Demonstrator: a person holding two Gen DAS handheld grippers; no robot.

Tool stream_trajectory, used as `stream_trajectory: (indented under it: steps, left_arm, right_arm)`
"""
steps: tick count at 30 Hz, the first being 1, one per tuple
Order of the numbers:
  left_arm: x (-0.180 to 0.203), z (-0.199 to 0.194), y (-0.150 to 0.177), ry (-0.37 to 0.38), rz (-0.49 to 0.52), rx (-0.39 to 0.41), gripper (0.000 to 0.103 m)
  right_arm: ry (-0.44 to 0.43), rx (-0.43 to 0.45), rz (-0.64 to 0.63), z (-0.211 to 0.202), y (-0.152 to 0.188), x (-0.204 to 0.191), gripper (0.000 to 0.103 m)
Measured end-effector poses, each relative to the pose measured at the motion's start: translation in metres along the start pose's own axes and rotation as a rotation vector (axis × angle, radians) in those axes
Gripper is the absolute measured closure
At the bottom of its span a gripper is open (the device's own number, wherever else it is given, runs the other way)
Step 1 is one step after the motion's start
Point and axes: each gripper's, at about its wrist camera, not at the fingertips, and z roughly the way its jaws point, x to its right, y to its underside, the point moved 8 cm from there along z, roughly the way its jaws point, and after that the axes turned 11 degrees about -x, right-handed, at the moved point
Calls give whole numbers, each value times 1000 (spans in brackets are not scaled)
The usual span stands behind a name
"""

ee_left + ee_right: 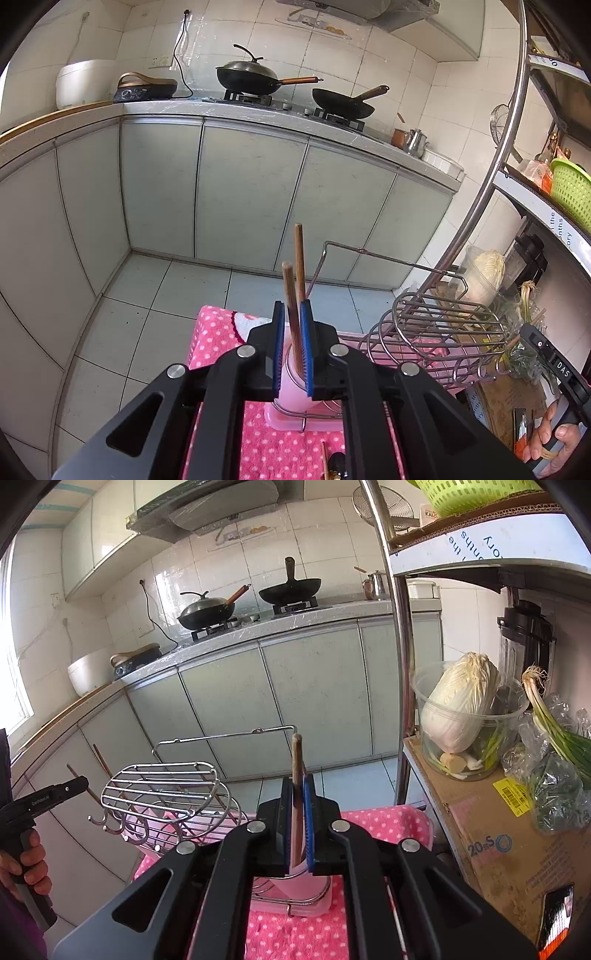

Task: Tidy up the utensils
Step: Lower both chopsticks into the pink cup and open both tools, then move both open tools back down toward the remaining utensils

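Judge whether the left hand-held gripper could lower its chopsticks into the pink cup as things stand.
Probably yes. The left hand-held gripper holds two wooden chopsticks upright directly over the pink cup, whose open mouth looks clear; only the wire rack stands beside it.

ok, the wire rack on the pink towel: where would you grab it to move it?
Probably the thin handle bar arching over the wire rack, taken from above with the jaws across the wire. It stands clear of the basket and hooks; the curved grid below offers no flat faces to pinch.
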Motion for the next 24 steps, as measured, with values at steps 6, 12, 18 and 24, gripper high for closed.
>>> stream_trajectory:
  steps: [6, 12, 18, 24]
  left_arm:
    - [-2, -17, -1, 8, -10, 31, 84]
    - [0, -39, 4, 32, -8, 49, 78]
    - [2, -57, 22, 56, 9, 36, 74]
    - [1, -58, 50, 67, 29, -18, 70]
  right_arm:
    - [-15, 25, 25, -13, -1, 4, 64]
    - [-19, 44, 21, -31, 5, 2, 64]
    - [-35, 31, 27, -44, 29, 0, 64]
    - [-47, -2, 43, -43, 66, -4, 64]
